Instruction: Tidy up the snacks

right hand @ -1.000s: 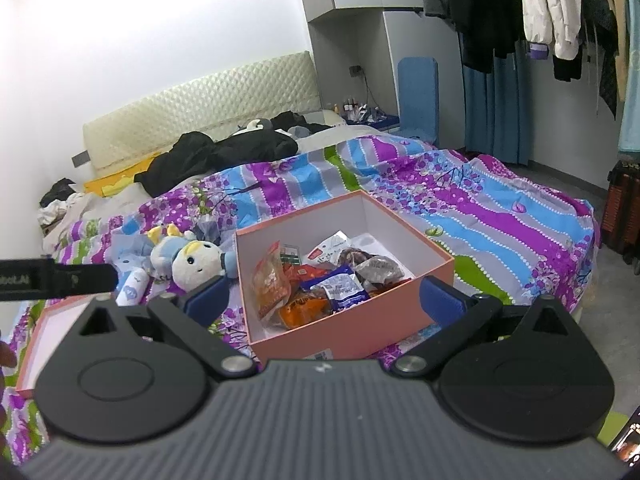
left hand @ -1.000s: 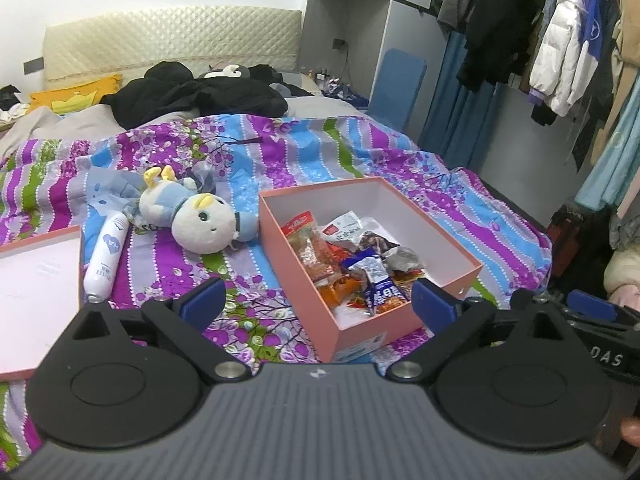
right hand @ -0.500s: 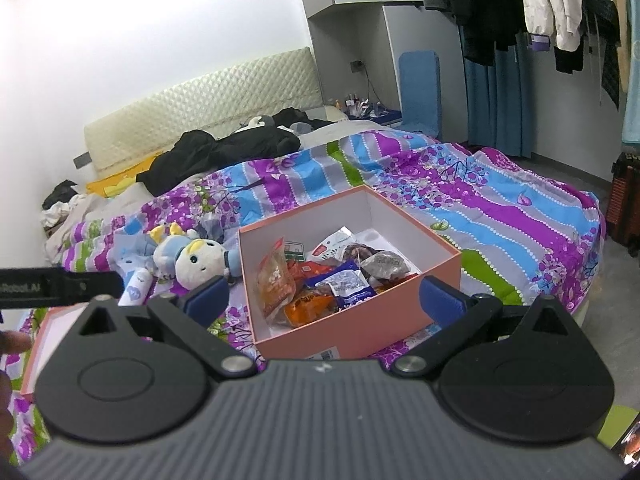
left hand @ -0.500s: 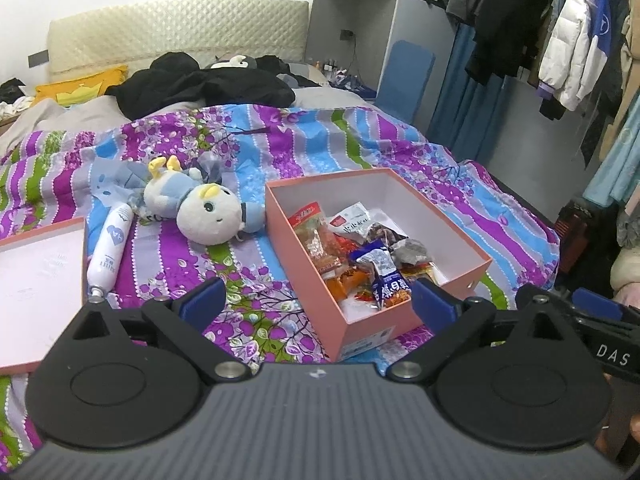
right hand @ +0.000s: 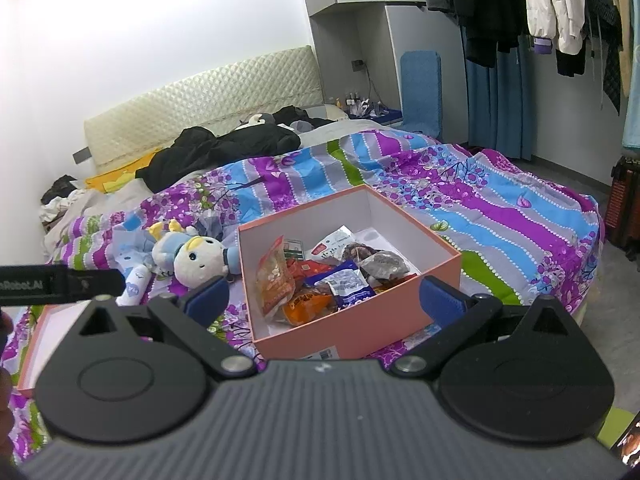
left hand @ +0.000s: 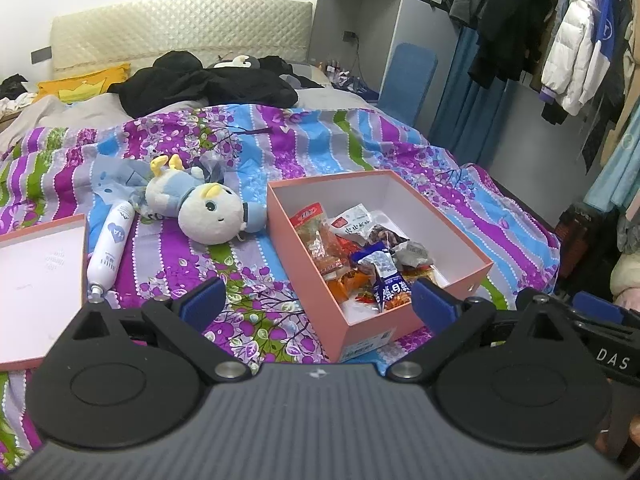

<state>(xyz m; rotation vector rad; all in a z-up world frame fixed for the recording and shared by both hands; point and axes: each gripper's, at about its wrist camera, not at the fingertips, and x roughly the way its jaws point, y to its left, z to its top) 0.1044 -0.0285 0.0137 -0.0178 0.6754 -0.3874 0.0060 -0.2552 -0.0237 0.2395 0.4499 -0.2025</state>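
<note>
**A:** Bedroom scene, striped floral bedspread (left hand: 320, 152) filling the view, and the pink box (left hand: 316, 296) sits open on it.

**B:** Lid (left hand: 36, 280) lies well left of the box, with a plush toy (left hand: 208, 216) and a white bottle (left hand: 110, 248) between them.

**A:** Snacks?

**B:** Snack packets (left hand: 360, 256) are heaped inside the box, none visible loose on the bedspread. Could be freshly packed with the lid to go on, or waiting to be sorted out.

**A:** Grippers?

**B:** Left gripper (left hand: 316, 300) and right gripper (right hand: 324, 300) both spread wide, holding nothing, hovering short of the box.
</note>
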